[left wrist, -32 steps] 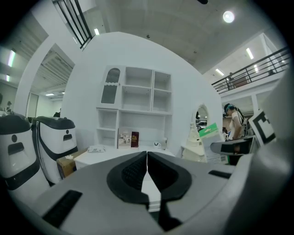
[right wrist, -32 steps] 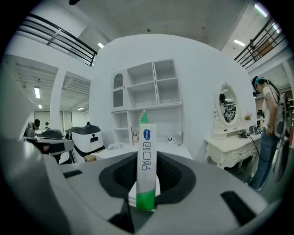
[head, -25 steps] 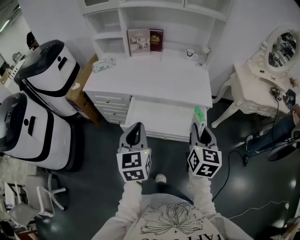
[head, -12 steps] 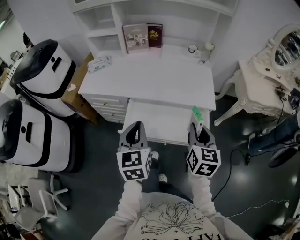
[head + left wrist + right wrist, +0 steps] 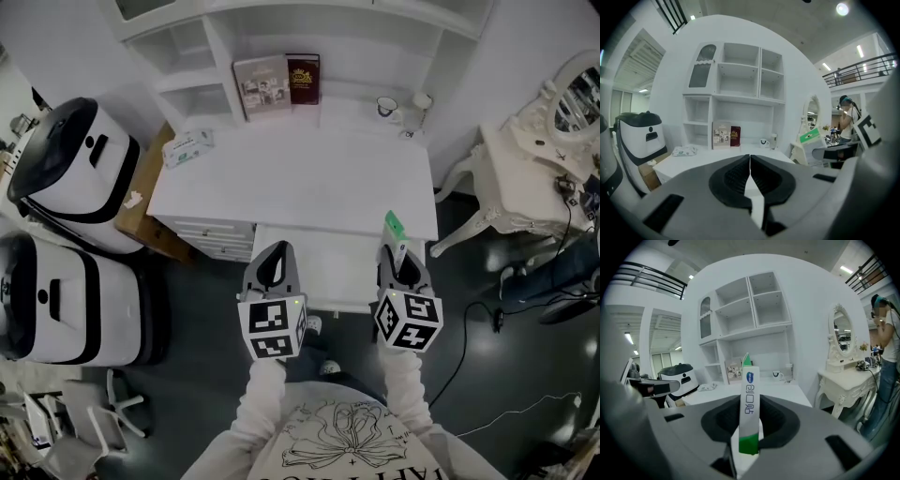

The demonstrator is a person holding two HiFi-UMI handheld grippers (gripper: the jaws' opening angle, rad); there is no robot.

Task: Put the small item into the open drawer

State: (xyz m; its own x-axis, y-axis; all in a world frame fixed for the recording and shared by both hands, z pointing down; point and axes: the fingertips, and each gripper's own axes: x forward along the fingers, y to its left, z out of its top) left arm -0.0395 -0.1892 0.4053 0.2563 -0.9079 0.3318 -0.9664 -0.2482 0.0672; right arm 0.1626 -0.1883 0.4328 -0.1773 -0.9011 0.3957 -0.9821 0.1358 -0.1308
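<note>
Packet (image 5: 751, 390), slim and green-white, seems light and slightly soft; right hand-held gripper (image 5: 401, 261) grasps its lower end; left hand-held gripper (image 5: 750, 164) is clenched, empty.

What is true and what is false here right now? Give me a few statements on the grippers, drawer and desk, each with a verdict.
1. The right gripper holds a green and white packet. True.
2. The left gripper holds a book. False: its jaws are shut on nothing.
3. The drawer under the desk is open. True.
4. The packet lies in the drawer. False: it is clamped in the right gripper's jaws.
5. Two books stand at the back of the desk. True.
</note>
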